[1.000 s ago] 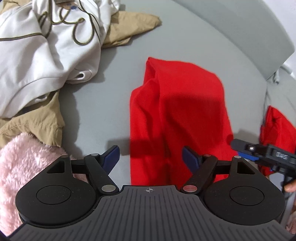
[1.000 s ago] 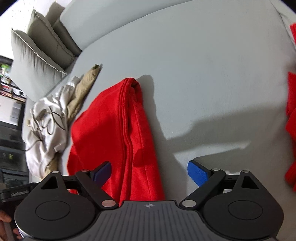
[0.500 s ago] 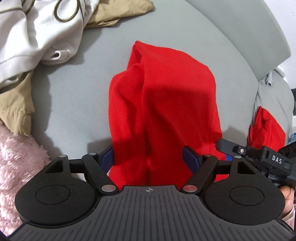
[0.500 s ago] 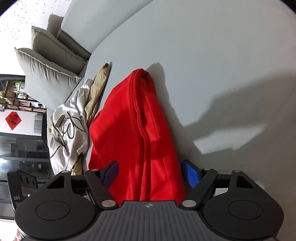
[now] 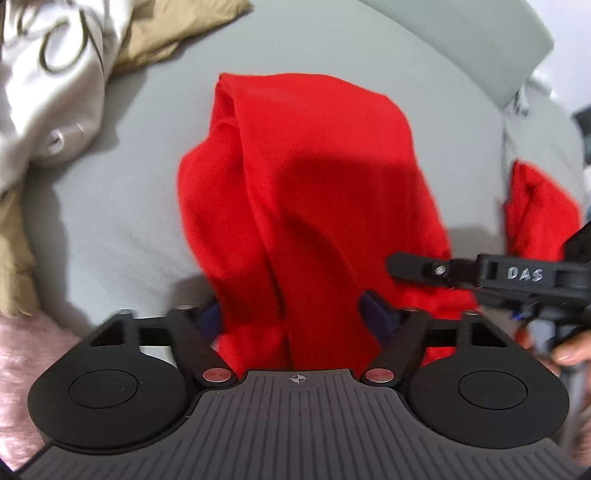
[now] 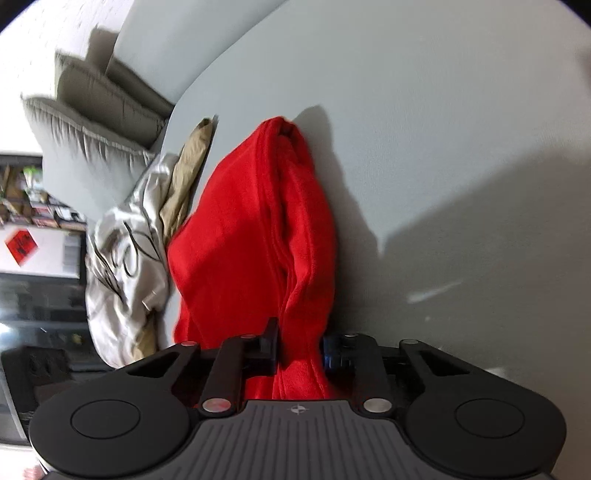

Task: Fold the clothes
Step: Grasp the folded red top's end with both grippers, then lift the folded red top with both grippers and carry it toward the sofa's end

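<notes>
A red garment (image 5: 314,192), folded lengthwise, lies on the grey sofa seat (image 5: 122,206). My left gripper (image 5: 291,314) is open, its blue-padded fingers on either side of the garment's near end. My right gripper (image 6: 300,349) is shut on the near edge of the same red garment (image 6: 255,236), the cloth bunched between its fingers. In the left wrist view the right gripper's black finger (image 5: 417,267) reaches in from the right over the garment's edge.
A white printed garment (image 5: 48,81) and a tan one (image 5: 177,33) lie heaped at the left, with pink fluffy cloth (image 5: 22,354) nearer. A second red item (image 5: 535,214) sits at the right. Grey cushions (image 6: 92,122) stand by the sofa back.
Both grippers moved in onto the garment's near end. My right gripper has gone from open to shut on the cloth. My left gripper stays open around it.
</notes>
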`<action>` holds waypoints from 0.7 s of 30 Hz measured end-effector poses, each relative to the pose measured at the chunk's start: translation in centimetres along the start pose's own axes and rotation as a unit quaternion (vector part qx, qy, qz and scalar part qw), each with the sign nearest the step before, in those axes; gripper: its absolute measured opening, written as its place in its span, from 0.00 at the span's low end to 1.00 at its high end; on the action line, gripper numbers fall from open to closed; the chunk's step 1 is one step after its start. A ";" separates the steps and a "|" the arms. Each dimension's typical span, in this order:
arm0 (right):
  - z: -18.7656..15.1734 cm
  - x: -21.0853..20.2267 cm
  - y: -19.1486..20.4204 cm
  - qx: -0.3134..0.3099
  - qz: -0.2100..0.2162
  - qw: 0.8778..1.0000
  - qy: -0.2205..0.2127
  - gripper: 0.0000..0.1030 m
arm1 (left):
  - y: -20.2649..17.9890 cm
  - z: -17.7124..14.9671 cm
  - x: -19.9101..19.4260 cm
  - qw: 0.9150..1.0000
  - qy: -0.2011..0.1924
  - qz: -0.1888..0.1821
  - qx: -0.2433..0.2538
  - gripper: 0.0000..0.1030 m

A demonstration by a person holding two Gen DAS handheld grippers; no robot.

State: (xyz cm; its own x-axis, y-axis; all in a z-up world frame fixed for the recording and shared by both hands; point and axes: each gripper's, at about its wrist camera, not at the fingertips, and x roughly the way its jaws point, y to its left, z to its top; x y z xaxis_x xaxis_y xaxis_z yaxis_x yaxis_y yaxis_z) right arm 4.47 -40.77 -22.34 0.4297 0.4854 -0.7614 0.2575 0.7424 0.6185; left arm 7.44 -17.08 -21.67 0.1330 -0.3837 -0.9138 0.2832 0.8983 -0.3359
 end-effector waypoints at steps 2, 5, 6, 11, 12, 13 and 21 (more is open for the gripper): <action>-0.5 -0.1 1.6 -0.042 -0.037 0.998 -0.012 0.18 | -0.8 -0.5 -0.7 1.000 -0.012 0.005 0.026 0.35; -1.7 -0.4 4.7 -0.109 -0.101 0.988 -0.040 0.17 | -2.6 -1.1 -1.6 0.998 -0.032 0.022 0.057 0.26; -2.1 -0.5 5.7 -0.129 -0.121 0.983 -0.049 0.17 | -3.3 -1.4 -1.9 0.996 -0.039 0.034 0.071 0.26; -4.4 -2.1 7.4 -0.166 -0.183 0.967 -0.071 0.16 | -5.3 -3.6 -2.9 0.989 -0.059 0.046 0.128 0.26; -5.0 -2.6 7.3 -0.160 -0.190 0.966 -0.074 0.16 | -5.5 -4.3 -3.3 0.988 -0.060 0.039 0.138 0.26; -5.5 -3.2 7.1 -0.150 -0.195 0.966 -0.077 0.16 | -5.7 -4.6 -3.3 0.987 -0.060 0.033 0.143 0.26; -9.3 -4.1 7.3 -0.113 -0.238 0.960 -0.095 0.17 | -6.2 -7.0 -2.4 0.980 -0.055 0.006 0.190 0.27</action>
State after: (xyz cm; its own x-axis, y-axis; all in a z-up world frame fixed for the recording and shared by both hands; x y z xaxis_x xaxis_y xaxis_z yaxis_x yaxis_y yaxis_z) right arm -3.51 -33.04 -16.53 0.4650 -0.0110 -0.8852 0.2782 0.9511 0.1343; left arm -1.30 -20.21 -19.00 0.2339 -0.4129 -0.8802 0.6115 0.7664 -0.1970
